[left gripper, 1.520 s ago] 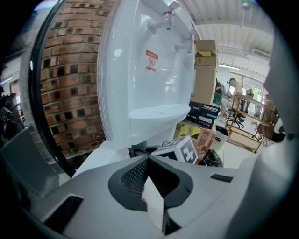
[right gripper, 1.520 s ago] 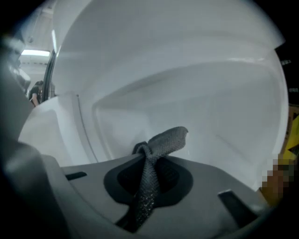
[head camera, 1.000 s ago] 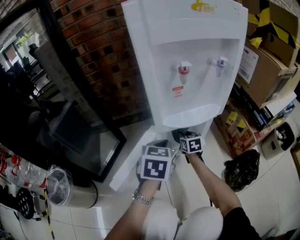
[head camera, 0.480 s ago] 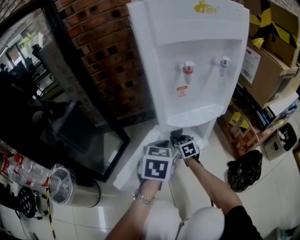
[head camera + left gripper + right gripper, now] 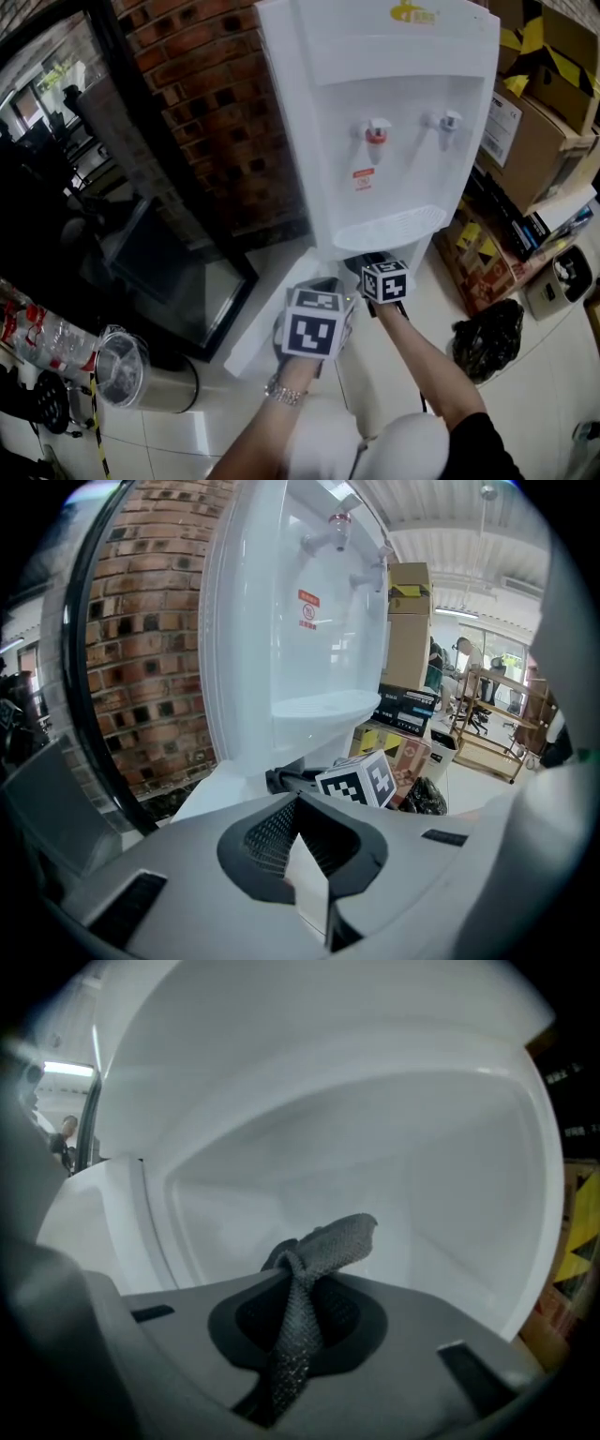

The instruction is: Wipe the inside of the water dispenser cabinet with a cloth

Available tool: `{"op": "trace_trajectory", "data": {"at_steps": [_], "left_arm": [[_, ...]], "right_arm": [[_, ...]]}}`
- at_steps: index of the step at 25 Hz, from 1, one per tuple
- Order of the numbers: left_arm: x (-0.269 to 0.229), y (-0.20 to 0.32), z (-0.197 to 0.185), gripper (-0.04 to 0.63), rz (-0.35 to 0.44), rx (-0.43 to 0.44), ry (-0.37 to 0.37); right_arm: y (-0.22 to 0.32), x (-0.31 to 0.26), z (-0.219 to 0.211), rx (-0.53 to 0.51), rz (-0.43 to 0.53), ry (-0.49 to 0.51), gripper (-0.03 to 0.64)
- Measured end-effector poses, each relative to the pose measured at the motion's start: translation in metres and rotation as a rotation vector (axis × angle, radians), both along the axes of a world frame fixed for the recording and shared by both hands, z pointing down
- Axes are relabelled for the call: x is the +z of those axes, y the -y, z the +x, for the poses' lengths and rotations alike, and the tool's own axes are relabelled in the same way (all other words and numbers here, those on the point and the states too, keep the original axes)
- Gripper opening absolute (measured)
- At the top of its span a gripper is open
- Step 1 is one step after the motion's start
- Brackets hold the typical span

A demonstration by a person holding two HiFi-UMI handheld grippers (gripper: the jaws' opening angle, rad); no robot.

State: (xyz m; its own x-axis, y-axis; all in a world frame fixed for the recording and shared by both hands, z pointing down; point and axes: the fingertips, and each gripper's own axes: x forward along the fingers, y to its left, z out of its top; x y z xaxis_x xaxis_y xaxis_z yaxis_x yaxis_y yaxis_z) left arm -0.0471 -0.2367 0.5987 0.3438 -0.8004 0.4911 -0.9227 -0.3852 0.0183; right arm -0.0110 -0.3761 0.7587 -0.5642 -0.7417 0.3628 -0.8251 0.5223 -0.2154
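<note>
A white water dispenser (image 5: 394,112) stands against a brick wall, and its low cabinet door (image 5: 267,309) swings out to the left. My left gripper (image 5: 314,300) is at that door's edge. In the left gripper view it (image 5: 305,860) is shut on the thin white door edge (image 5: 309,892). My right gripper (image 5: 377,267) reaches under the drip tray into the cabinet opening. In the right gripper view it (image 5: 300,1283) is shut on a grey cloth (image 5: 328,1239), whose free end stands up in front of the white cabinet's inside wall (image 5: 394,1166).
Stacked cardboard boxes (image 5: 534,122) and a black bag (image 5: 483,337) crowd the right of the dispenser. Further right sits a small bin (image 5: 562,277). A dark glass panel (image 5: 159,272) and a lidded metal bin (image 5: 141,375) are at the left, on a white tiled floor.
My right gripper drew back a little out of the cabinet, then pushed in again with the cloth. The left gripper has stayed on the door.
</note>
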Motion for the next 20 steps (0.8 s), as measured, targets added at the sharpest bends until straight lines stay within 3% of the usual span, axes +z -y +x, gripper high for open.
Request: {"op": "trace_trajectory", "data": {"at_steps": [2, 7, 13, 16, 20], "left_arm": [[0.000, -0.001, 0.000, 0.002, 0.001, 0.002, 0.004], [-0.002, -0.002, -0.004, 0.002, 0.005, -0.005, 0.003], [-0.004, -0.001, -0.005, 0.002, 0.017, -0.009, -0.001], [-0.004, -0.001, 0.000, 0.002, 0.020, -0.001, -0.008], [-0.002, -0.001, 0.004, 0.002, 0.015, 0.008, -0.004]], "right_arm": [[-0.003, 0.005, -0.014, -0.036, 0.009, -0.040, 0.029], [-0.028, 0.060, -0.032, -0.129, -0.104, -0.214, 0.029], [-0.047, 0.115, -0.002, -0.103, -0.249, -0.275, 0.029], [-0.029, 0.094, 0.028, -0.030, -0.222, -0.233, 0.029], [-0.004, 0.040, 0.068, 0.086, -0.100, -0.191, 0.029]]}}
